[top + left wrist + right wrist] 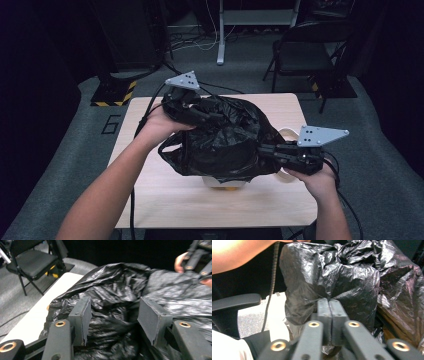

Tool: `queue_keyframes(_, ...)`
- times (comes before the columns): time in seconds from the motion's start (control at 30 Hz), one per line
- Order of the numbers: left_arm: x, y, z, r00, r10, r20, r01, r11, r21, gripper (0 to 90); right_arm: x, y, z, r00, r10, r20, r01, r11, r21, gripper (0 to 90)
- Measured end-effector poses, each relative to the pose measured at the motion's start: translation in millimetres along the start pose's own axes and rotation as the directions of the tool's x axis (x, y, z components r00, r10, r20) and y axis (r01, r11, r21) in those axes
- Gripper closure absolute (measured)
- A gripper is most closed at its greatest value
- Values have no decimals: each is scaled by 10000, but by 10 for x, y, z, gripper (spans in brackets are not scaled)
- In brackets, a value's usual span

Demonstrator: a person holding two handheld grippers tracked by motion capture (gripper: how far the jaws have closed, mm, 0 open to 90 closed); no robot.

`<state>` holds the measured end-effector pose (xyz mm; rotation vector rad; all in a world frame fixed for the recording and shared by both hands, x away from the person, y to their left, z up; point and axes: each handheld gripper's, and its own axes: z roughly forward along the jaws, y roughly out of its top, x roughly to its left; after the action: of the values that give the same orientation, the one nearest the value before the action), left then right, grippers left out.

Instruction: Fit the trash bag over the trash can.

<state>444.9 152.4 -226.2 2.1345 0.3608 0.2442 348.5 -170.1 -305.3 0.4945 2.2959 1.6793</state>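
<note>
Pinching the crinkled black plastic bag (225, 140) with jaws pressed together, the right gripper (267, 150) anchors it over the pale wooden surface (165, 200) so the half-open left gripper (210, 116) can spread it.

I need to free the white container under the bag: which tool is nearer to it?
Right. The right tool pinches the black bag just beside the white container; the left tool is over the bag's far top, farther off.
</note>
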Motion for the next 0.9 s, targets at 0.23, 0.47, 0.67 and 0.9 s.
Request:
queue_keyframes(0.23, 124, -3, 218, 9994, 57, -352, -23, 9953, 972, 647, -20, -30, -24, 9998, 48, -173, -42, 9996, 296, 899)
queue_keyframes(0.47, 235, -28, 332, 9993, 71, -362, -6, 9842, 1771, 828, -48, -84, -48, 9998, 64, -164, -52, 9972, 747, 900)
queue_keyframes(0.67, 297, -37, 355, 9969, -318, -725, 465, 9764, 2107, 848, -90, -133, -91, 9995, 214, -239, -190, 9951, 970, 900)
queue_keyframes(0.9, 162, 138, 170, 9989, -98, -467, 148, 9939, 1089, 719, -57, -99, -182, 9987, 151, -497, -120, 9980, 620, 842)
